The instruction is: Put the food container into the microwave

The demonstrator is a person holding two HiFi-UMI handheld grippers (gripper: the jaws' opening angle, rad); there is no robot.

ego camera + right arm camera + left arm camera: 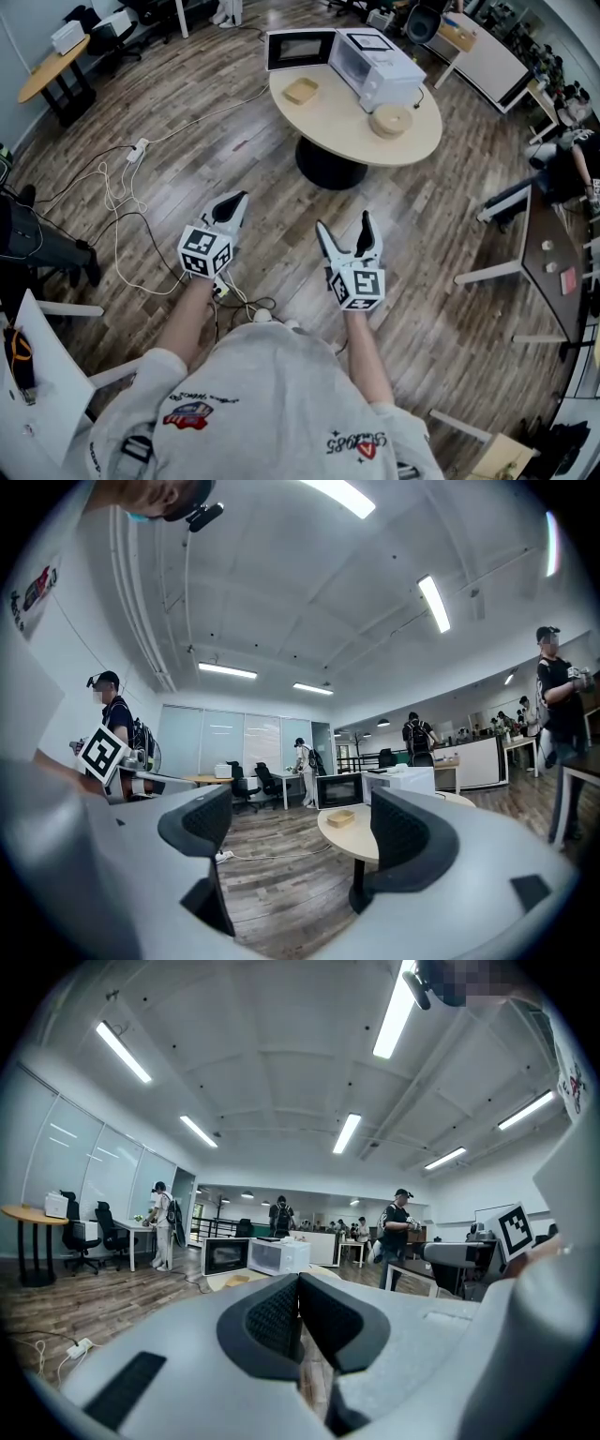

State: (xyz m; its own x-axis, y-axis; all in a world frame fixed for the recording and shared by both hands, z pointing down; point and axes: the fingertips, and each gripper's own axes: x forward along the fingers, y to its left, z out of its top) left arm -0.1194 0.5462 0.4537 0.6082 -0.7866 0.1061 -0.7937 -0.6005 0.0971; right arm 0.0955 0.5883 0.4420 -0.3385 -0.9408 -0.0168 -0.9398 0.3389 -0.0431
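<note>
Food container (301, 90): on tabletop (342, 131), just left of microwave (377, 64), door open; right hand-held gripper (343, 221) released, empty; left hand-held gripper (239, 199) clenched, empty; both well short of microwave; advice: approach level, straddle rim.

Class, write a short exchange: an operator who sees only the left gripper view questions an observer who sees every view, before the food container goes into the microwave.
Operator: Is the right gripper holding anything?
Observer: No; the right gripper is open, with nothing between its jaws.
Operator: What on the table do I miss?
Observer: A round tan container stands near the table's edge, close beside the microwave.
</note>
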